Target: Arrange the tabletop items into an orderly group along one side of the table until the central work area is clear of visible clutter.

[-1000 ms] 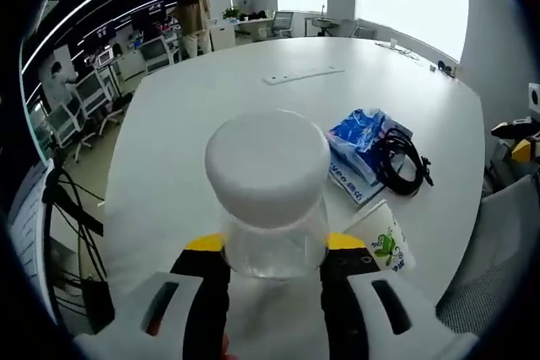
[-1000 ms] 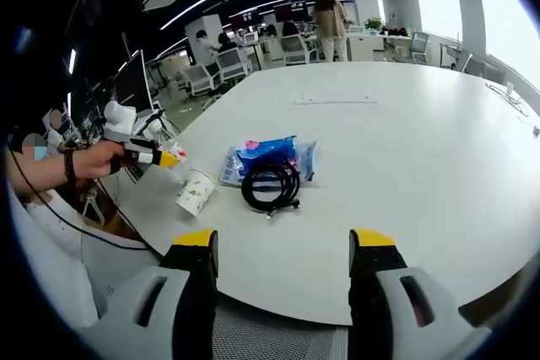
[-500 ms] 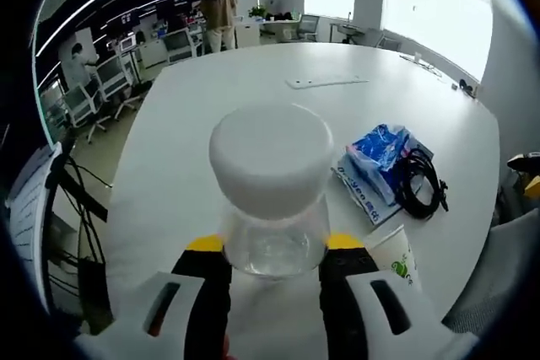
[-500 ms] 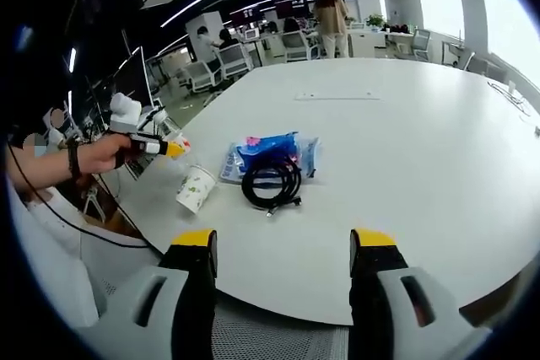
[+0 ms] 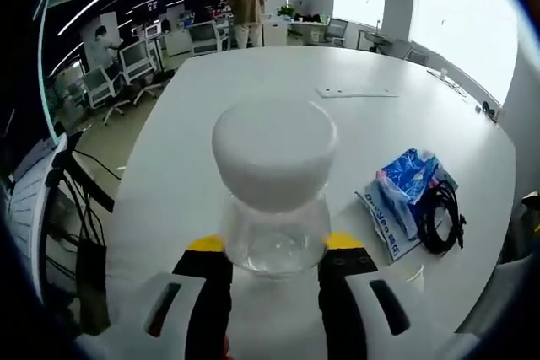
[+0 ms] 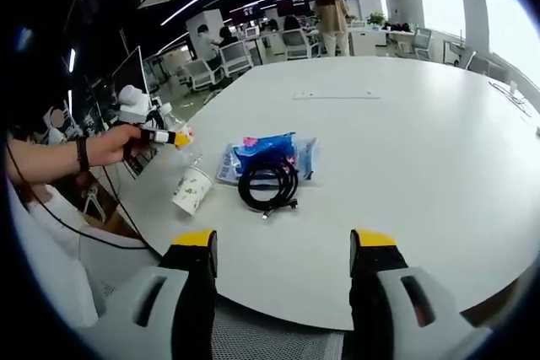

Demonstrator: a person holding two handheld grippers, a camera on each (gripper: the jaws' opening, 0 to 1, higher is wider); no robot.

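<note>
Left hand-held gripper (image 5: 272, 263) is clamped on a clear white-capped bottle (image 5: 274, 191) above the surface (image 5: 253, 82). Right hand-held gripper (image 6: 283, 250) stands apart, empty. Paper cup (image 6: 191, 190) lies beside black cable (image 6: 268, 183).

Four items on a round white table (image 6: 405, 149), one of them held up off it.

A clear plastic jar (image 5: 274, 200) with a wide white cap is gripped at its body, upright, above the table's near edge. A paper cup (image 6: 191, 190) with a green print lies on its side close to that edge. Just beside it, a blue-and-white packet (image 6: 268, 151) lies flat, with a coiled black cable (image 6: 268, 182) resting partly on its near side.
</note>
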